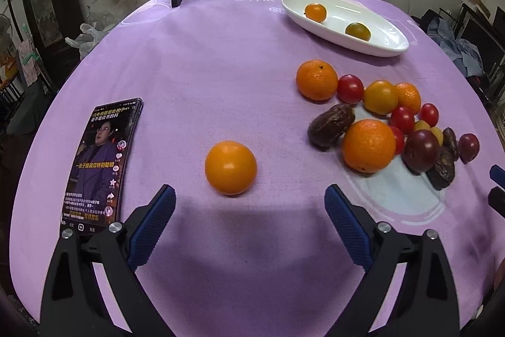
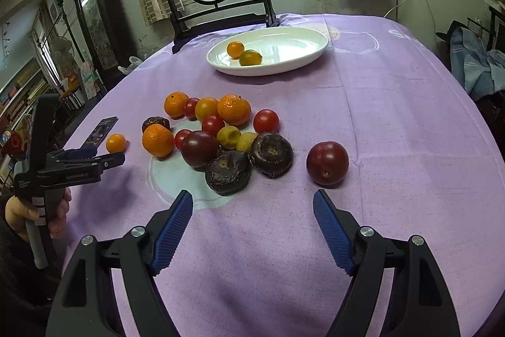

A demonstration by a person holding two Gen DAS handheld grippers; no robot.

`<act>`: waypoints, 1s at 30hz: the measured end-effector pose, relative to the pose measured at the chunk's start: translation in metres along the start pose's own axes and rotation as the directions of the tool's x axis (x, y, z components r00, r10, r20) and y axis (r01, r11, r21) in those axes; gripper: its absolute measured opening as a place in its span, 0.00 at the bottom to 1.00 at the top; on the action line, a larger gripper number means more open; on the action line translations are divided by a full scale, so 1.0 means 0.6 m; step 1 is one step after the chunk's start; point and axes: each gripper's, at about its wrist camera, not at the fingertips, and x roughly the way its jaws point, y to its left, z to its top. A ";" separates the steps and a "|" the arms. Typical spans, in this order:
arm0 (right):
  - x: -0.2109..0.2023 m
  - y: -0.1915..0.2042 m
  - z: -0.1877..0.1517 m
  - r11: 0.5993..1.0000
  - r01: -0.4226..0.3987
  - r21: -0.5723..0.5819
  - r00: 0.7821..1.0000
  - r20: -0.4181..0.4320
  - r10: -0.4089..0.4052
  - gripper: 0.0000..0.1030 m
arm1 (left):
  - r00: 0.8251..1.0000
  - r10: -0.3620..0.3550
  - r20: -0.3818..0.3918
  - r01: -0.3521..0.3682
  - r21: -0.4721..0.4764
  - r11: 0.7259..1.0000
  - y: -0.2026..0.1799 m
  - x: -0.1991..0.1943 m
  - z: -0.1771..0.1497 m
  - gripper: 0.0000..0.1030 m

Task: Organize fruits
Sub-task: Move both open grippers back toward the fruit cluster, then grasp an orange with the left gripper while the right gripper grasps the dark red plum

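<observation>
Left gripper (image 1: 249, 198), fingers released, faces a small orange (image 1: 230, 167) lying on the desk (image 1: 221, 68) just ahead between the fingertips; likely light, firm, prone to rolling: grip its widest girth. Right gripper (image 2: 252, 204) also released.
</observation>
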 end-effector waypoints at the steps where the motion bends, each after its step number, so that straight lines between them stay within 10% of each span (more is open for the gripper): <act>1: 0.000 0.000 0.000 1.000 -0.001 0.000 1.000 0.002 0.001 0.77 | 1.000 0.009 -0.001 -0.009 -0.001 1.000 0.002 0.006 0.005 0.90; 8: -0.003 -0.003 0.003 0.999 0.032 -0.008 0.999 0.004 -0.032 0.77 | 0.999 0.013 -0.044 -0.014 -0.017 1.000 0.009 0.037 0.026 0.34; 23: 0.054 -0.057 0.026 0.972 0.233 0.031 0.969 -0.096 -0.229 0.77 | 0.998 -0.067 -0.013 0.068 0.040 0.997 -0.032 -0.005 0.018 0.34; 30: 0.092 -0.073 0.043 0.961 0.273 0.042 0.954 -0.138 -0.265 0.61 | 0.996 -0.095 -0.006 0.095 0.070 0.993 -0.054 -0.017 0.018 0.34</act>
